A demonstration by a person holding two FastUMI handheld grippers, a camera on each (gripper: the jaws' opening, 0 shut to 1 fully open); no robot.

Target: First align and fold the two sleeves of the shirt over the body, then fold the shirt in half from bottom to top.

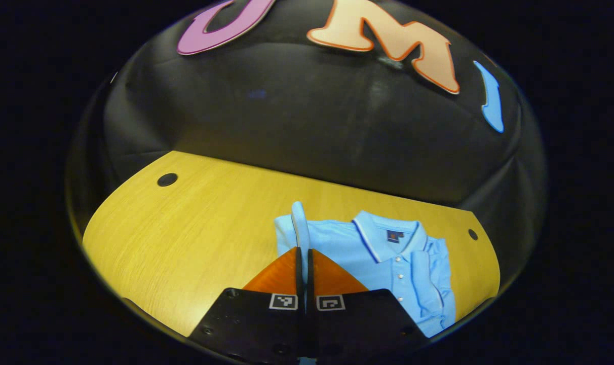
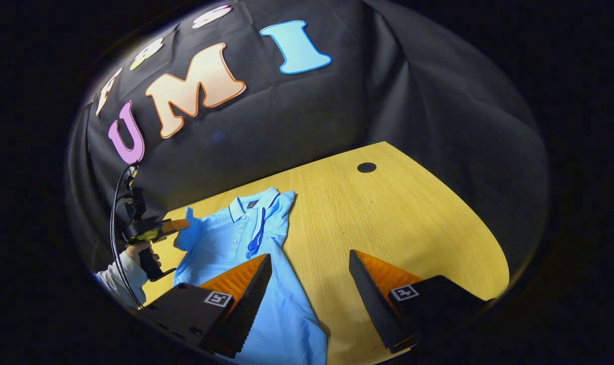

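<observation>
On the counter [image 2: 388, 213] lies the shirt [image 2: 226, 243], collar toward the wall. Its right sleeve [image 2: 259, 233] is already folded over the body. The left gripper [image 1: 303, 253], jaws pressed together, pinches the left sleeve [image 1: 300, 223] and holds it up; the right gripper [image 2: 307, 289] hangs spread. That sleeve and the bottom-to-top fold remain

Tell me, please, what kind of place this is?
Probably a recording booth, not a home: black cloth wall behind, a bare wooden table with a blue polo shirt, and a person's hand holding the left gripper.
</observation>
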